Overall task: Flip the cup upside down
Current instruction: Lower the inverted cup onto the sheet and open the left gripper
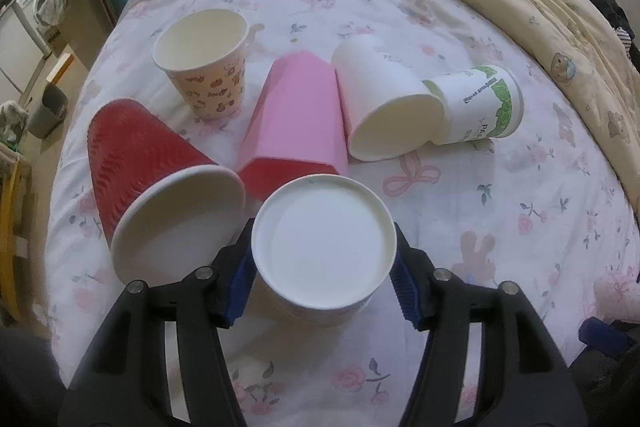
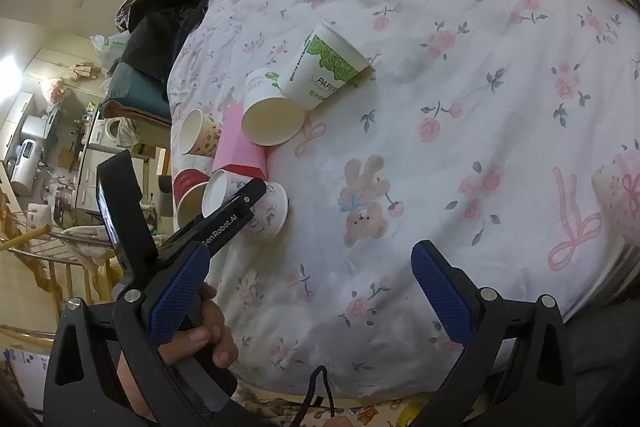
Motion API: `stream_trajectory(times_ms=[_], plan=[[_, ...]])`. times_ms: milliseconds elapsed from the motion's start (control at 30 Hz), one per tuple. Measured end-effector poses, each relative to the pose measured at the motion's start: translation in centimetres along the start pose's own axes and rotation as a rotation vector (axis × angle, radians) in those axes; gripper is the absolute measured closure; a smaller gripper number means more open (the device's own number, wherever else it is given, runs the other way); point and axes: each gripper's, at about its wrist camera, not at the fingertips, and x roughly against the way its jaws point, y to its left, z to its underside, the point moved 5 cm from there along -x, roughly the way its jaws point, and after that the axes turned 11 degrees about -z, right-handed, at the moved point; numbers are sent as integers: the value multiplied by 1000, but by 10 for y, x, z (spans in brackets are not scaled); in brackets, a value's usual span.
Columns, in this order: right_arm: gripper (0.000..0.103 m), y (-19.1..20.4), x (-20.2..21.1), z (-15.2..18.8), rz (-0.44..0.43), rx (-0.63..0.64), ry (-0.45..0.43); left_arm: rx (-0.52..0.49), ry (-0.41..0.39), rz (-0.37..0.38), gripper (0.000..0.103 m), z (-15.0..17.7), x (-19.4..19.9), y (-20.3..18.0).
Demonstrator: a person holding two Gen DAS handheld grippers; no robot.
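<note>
Holding the small white paper cup w/ faint print (image 1: 324,247) base-up on the floral bedsheet (image 1: 500,227), my left gripper (image 1: 323,281) has both blue pads pressed on its sides. My right gripper (image 2: 310,291) hangs wide open, nothing in it. Six cups total: 1 red ribbed (image 1: 148,167), 1 pink plastic (image 1: 296,119), 1 plain white (image 1: 384,99), 1 green-leaf print (image 1: 480,103), 1 upright cartoon-print (image 1: 208,67).
</note>
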Motion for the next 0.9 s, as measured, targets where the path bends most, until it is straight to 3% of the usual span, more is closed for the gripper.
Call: stream_trajectory(times_ms=[33, 67, 100, 167, 467, 667, 800, 900], plan=[[0, 0, -1, 0, 0, 0, 1, -4, -2, 7, 45, 0, 0, 1], [0, 0, 0, 0, 2, 1, 0, -17, -3, 1, 38, 0, 0, 0], [0, 0, -1, 0, 3, 1, -1, -29, -4, -6, 18, 0, 0, -1], [0, -1, -1, 0, 3, -1, -1, -32, -36, 10, 4, 0, 5, 0], [0, 2, 0, -4, 11, 16, -26, -12, -47, 61, 4, 2, 37, 16], [0, 5, 0, -3, 28, 45, -33, 1, -132, 76, 4, 8, 89, 55], [0, 17, -2, 2, 56, 117, -30, 5, -219, 40, 4, 16, 111, 88], [0, 29, -1, 7, 73, 183, -42, 28, -234, 37, 4, 24, 122, 107]])
